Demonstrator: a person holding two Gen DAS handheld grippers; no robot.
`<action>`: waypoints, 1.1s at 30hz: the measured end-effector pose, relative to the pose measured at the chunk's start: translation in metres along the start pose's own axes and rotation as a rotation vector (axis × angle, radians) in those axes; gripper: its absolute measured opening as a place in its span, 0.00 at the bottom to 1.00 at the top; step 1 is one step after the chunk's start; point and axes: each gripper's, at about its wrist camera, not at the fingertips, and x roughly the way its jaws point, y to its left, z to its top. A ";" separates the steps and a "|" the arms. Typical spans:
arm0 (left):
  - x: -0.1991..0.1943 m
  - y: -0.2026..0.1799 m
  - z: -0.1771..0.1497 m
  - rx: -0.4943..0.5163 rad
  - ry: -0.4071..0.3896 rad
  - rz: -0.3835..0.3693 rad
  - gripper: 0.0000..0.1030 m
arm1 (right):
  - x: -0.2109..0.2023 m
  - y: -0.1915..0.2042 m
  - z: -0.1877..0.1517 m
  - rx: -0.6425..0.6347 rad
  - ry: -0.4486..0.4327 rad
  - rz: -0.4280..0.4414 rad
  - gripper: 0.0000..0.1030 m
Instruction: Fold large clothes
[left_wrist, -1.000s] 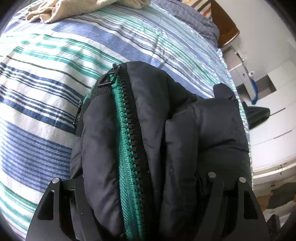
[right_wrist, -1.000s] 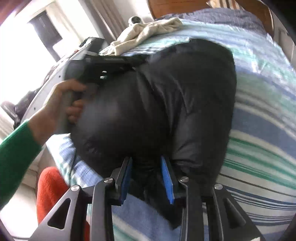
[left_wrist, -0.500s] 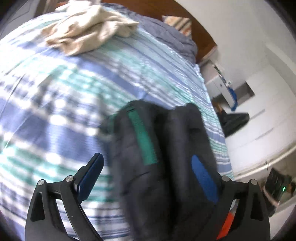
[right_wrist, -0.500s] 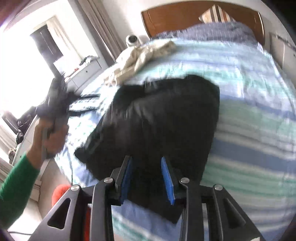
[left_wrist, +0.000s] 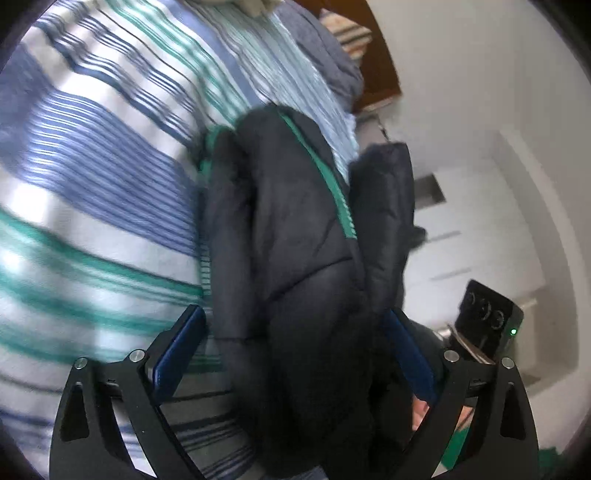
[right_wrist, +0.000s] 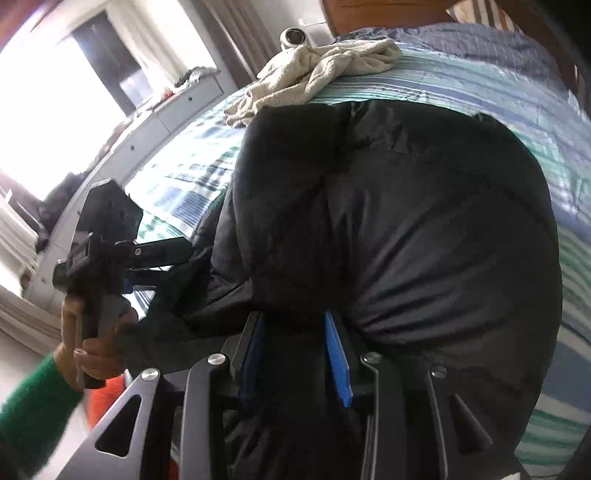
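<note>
a: count? and where is it?
b: one black puffer jacket (right_wrist: 388, 229), bunched on the striped bedspread (left_wrist: 92, 192) near the bed's edge. one cream towel (right_wrist: 317, 70) well apart from it. two grippers.
a: states?
b: left gripper (left_wrist: 291, 354) opening, jacket between the pads, left pad clear of it. right gripper (right_wrist: 295, 354) clenched on jacket fabric.
a: room?
b: wooden headboard (right_wrist: 384, 11), white drawers (left_wrist: 480, 206), bright window (right_wrist: 55, 103).

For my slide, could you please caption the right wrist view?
Right tongs grip a black jacket on a striped bed.
</note>
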 end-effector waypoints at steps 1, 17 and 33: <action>0.004 -0.002 0.002 0.009 0.012 -0.001 0.96 | 0.001 0.000 -0.001 -0.004 0.000 -0.001 0.34; 0.072 -0.035 0.022 0.128 0.206 0.269 0.97 | -0.042 -0.006 -0.008 -0.004 -0.059 0.013 0.41; 0.106 -0.054 0.004 0.135 0.232 0.317 1.00 | -0.024 -0.192 -0.079 0.526 -0.121 0.493 0.83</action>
